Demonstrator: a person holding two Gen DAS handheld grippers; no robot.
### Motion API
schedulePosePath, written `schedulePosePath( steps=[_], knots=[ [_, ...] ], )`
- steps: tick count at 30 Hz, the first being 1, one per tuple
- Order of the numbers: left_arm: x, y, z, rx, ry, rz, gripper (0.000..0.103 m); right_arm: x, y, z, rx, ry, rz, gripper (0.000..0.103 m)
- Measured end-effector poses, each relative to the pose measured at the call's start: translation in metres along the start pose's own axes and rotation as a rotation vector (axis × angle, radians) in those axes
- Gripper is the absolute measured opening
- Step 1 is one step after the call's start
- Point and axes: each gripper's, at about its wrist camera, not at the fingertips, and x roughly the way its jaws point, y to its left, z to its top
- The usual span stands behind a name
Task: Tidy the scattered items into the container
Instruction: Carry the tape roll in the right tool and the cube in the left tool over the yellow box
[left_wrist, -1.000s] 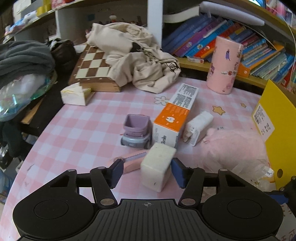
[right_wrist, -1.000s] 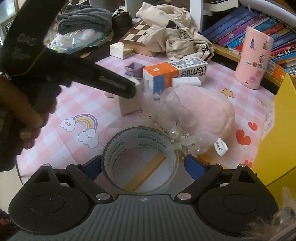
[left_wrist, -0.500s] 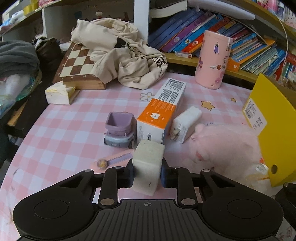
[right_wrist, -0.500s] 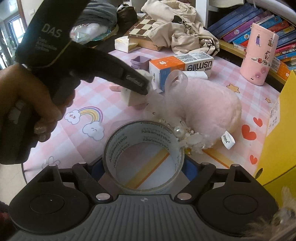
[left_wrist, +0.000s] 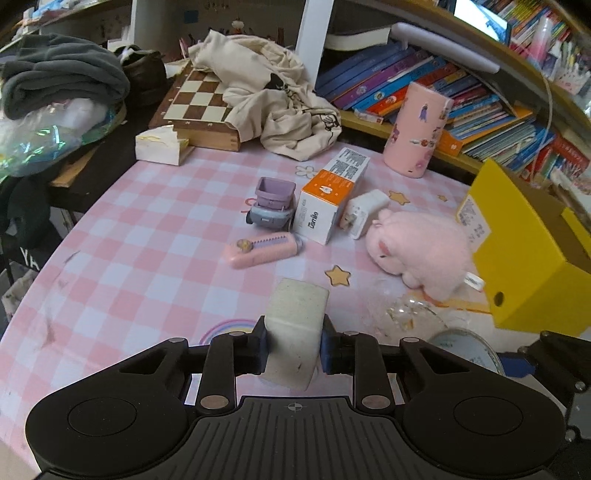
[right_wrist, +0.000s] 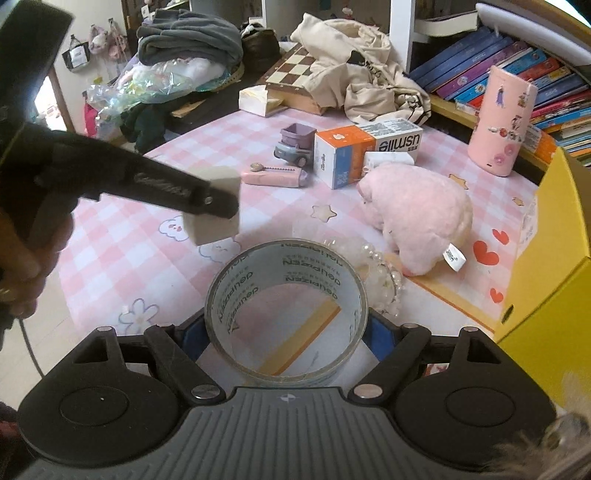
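Observation:
My left gripper is shut on a cream rectangular block and holds it above the pink checked tablecloth. From the right wrist view the block hangs to the left, clear of the cloth. My right gripper is shut on a roll of clear tape, its blue pads pressing both sides. The roll shows at the lower right of the left wrist view. The yellow box stands open on the right, next to the tape.
On the cloth lie a pink plush, an orange-white carton, a purple toy truck, a pink cutter, a white charger and clear beads. A pink cylinder, chessboard and cream bag sit behind.
My left gripper closed on the block, then lifted it and drew it back from the carton toward the near edge. My right gripper closed on the tape roll and raised it slightly.

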Motion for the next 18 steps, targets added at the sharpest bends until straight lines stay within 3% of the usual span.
schedulePosePath(
  steps=[18],
  knots=[
    [-0.059, -0.007, -0.034, 0.033, -0.059, -0.141, 0.024, -0.060, 0.026, -0.030, 0.104, -0.088, -0.162, 0.083]
  ],
)
